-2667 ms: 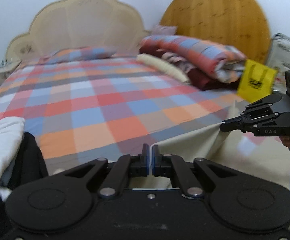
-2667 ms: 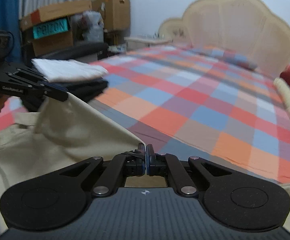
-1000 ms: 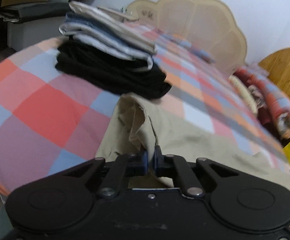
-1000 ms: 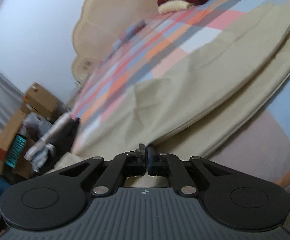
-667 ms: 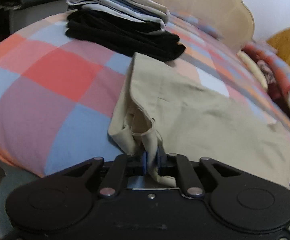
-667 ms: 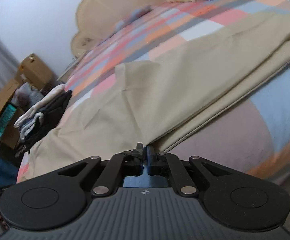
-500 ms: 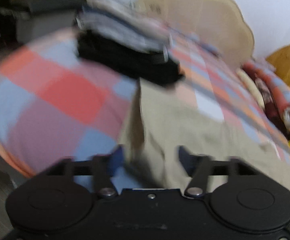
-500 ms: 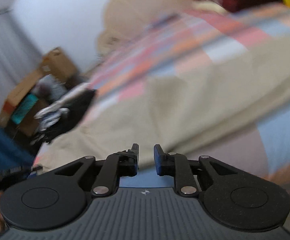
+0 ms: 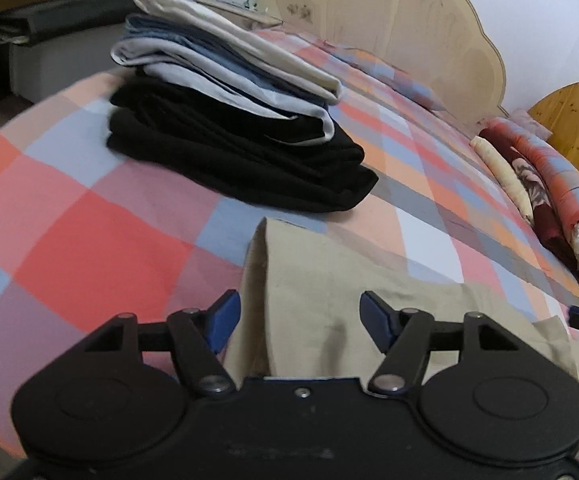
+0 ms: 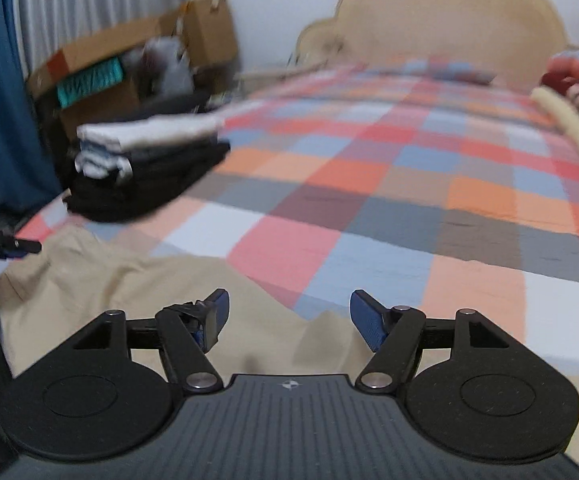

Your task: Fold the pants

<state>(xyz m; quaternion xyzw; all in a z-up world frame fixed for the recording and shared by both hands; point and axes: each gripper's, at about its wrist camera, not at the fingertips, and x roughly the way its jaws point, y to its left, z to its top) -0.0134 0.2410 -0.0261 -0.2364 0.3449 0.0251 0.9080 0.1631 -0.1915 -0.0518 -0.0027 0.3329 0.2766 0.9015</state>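
The checked bed (image 9: 89,240) carries beige pants (image 9: 329,300), a stack of folded clothes (image 9: 229,120), and rolled bedding (image 9: 549,184).

Home bedroom: checked bed (image 9: 89,240), scalloped headboard (image 9: 409,28).

The beige cotton-like pants (image 9: 353,304) look matt and softly creased on the checked woven cloth bed cover (image 9: 89,240); the black plastic left hand-held gripper (image 9: 299,320) is dull, with shiny metal pivot pins.

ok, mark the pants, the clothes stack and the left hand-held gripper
pants (image 9: 369,280), left wrist view, flat top layer
clothes stack (image 9: 249,160), left wrist view, black bottom garment
left hand-held gripper (image 9: 300,317), left wrist view, midway between open fingertips
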